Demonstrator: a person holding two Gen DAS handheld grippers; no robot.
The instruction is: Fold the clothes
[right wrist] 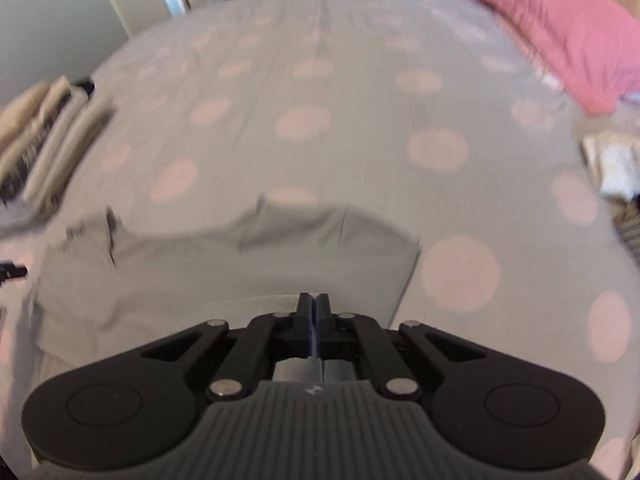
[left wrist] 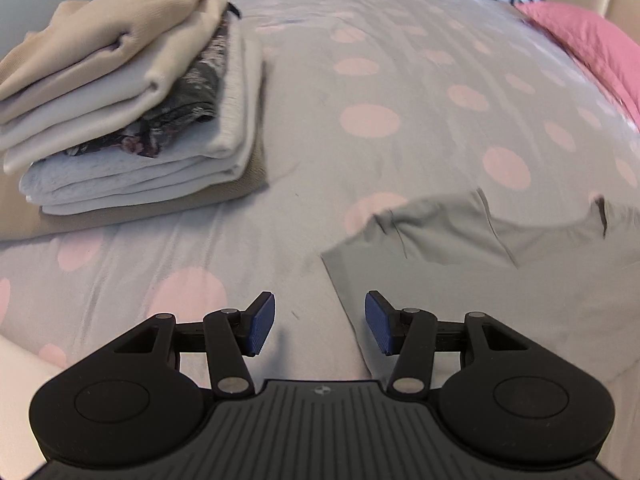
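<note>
Risk from the left wrist view: left gripper [left wrist: 319, 322], tongs wide and holding nothing, hovers at the grey garment's [left wrist: 480, 280] near-left edge on the bed [left wrist: 360, 80]; a shallow bite could slip.

Right view: right gripper [right wrist: 313, 312] looks pinched on its near hem, so pulling may bunch it. Garment runs left-right, flaps pointing away.

Both tongs are matte black: two round discs flank a ribbed grey centre plate (small round emblem at its front edge). Silver rivets pin the linkage arms. The left tongs [left wrist: 320, 326] carry ridged blue pads [left wrist: 262, 326]; the right tongs [right wrist: 314, 312] show a thin blue line.
</note>
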